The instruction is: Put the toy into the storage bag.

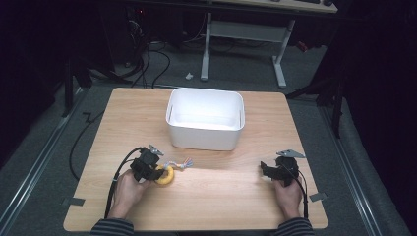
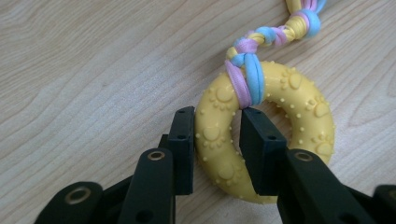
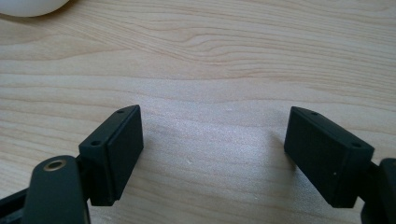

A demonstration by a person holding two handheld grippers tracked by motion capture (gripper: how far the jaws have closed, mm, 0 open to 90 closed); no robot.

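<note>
High view: at a pale wooden table [image 1: 221,191], a person's left gripper [image 1: 158,173] pinches a yellow rubber ring toy [image 1: 166,175] with a braided pastel rope tail [image 1: 180,164], lying at about seven o'clock from the white rectangular plastic bin [image 1: 205,118] at table centre. The right gripper [image 1: 264,170] rests near five o'clock of the bin, well apart from the toy.

Left gripper view: the left gripper [image 2: 217,140] has its jaws pressed on the ring's band [image 2: 219,140], one outside, one through the hole. The rope, knotted on at the ring's twelve o'clock, trails toward one o'clock. The knobbly, paw-printed rubber looks light, slightly yielding and grippy; the band is probably the surest hold, while the floppy tail will likely dangle.

Right gripper view: the right gripper [image 3: 212,154] stands spread wide over bare wood, holding nothing; the bin's corner [image 3: 28,7] shows at eleven o'clock.
</note>
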